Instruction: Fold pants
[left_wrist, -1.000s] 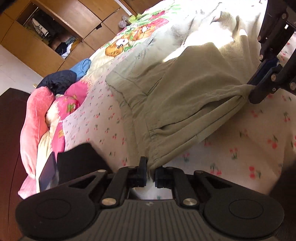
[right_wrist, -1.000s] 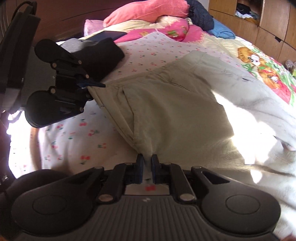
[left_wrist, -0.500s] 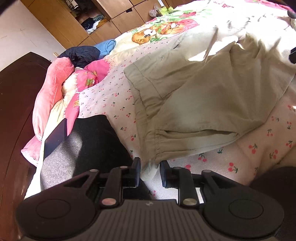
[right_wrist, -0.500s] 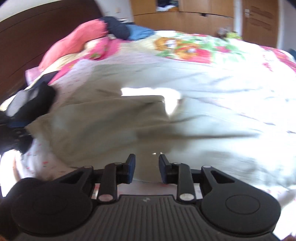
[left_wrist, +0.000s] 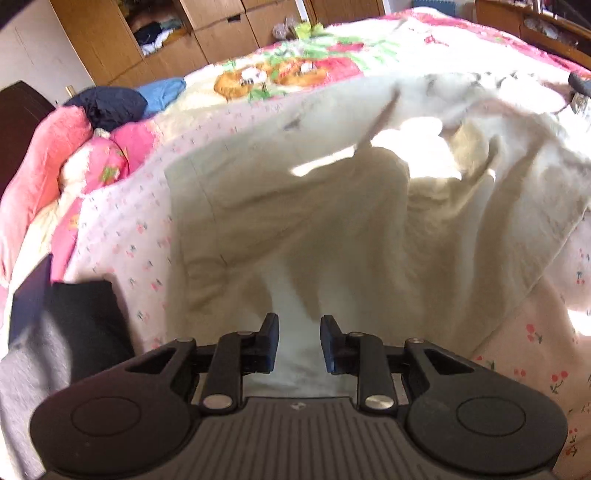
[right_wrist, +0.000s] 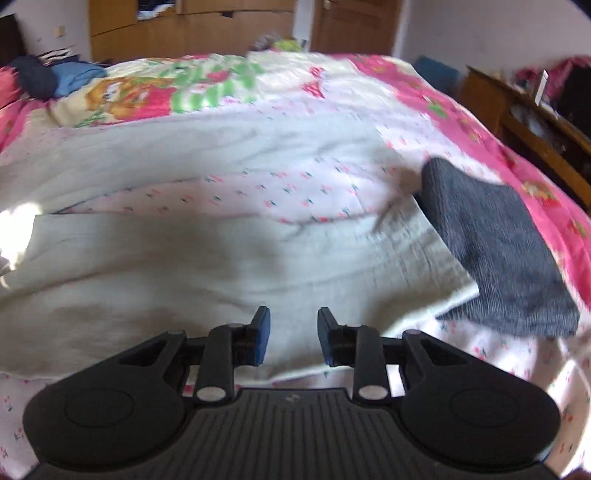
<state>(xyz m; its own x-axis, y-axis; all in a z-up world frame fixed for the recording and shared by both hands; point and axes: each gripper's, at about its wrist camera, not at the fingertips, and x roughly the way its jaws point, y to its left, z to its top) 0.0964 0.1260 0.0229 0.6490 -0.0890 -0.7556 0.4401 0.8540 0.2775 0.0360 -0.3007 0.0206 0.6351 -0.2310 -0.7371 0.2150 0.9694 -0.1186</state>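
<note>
Pale khaki pants (left_wrist: 295, 221) lie rumpled across the flowered bed sheet (left_wrist: 122, 229), their waist end nearest my left gripper (left_wrist: 299, 341). Its jaws are opening, with cloth showing behind the gap but no pad pressing on it. In the right wrist view the pants' legs (right_wrist: 184, 266) stretch across the bed, one leg lying in front of the other. My right gripper (right_wrist: 293, 334) hovers open over the nearer leg, with nothing pinched between its blue pads.
A grey folded garment (right_wrist: 491, 243) lies at the right by the leg ends. A black and grey garment (left_wrist: 74, 332) sits left of the waist. Pink pillows (left_wrist: 33, 177) and dark clothes pile at the bed's head. A wooden wardrobe (left_wrist: 166, 33) stands behind.
Both grippers were shut on the waistband and have let it go. The right one has swung along the pants toward the leg ends. The left one has drawn back a little and rolled.
</note>
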